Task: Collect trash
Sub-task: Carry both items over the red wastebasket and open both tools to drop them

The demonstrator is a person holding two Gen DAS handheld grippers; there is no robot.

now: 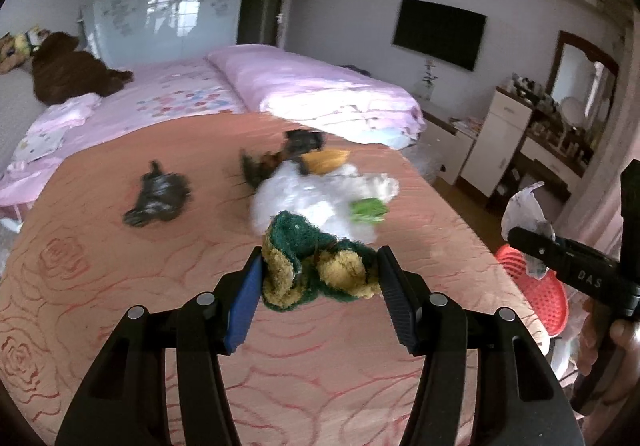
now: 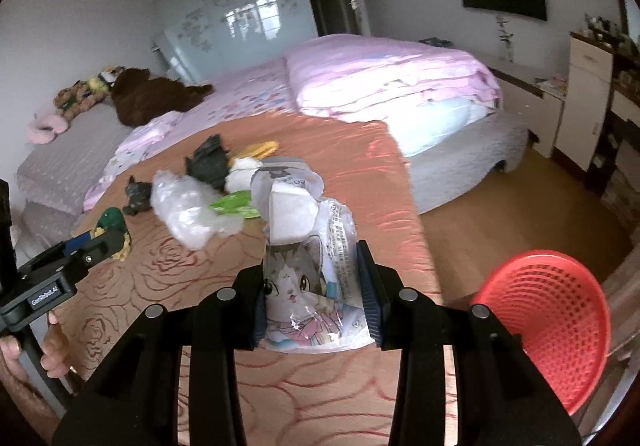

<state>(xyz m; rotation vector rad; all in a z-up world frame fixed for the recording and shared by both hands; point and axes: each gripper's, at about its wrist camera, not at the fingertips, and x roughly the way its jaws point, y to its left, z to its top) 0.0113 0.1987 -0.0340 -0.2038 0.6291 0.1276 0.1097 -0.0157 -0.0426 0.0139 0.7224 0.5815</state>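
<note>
Gripping a scouring pad (image 1: 316, 270), the left gripper (image 1: 320, 286) hangs above the table's (image 1: 100, 286) near edge; the right gripper (image 2: 314, 294) clamps a cat-print wrapper (image 2: 308, 278) toward its right edge, near the red basket (image 2: 560, 326). Risk: the limp wrapper slips and misses the basket.

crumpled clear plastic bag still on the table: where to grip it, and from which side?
Grip the clear plastic bag on its puffed near lobe, coming down from above on the side nearest the camera. That end lies bare on the tablecloth, while the far end runs into the black scrap and the green wrapper, so a pinch there would likely catch them too.
</note>
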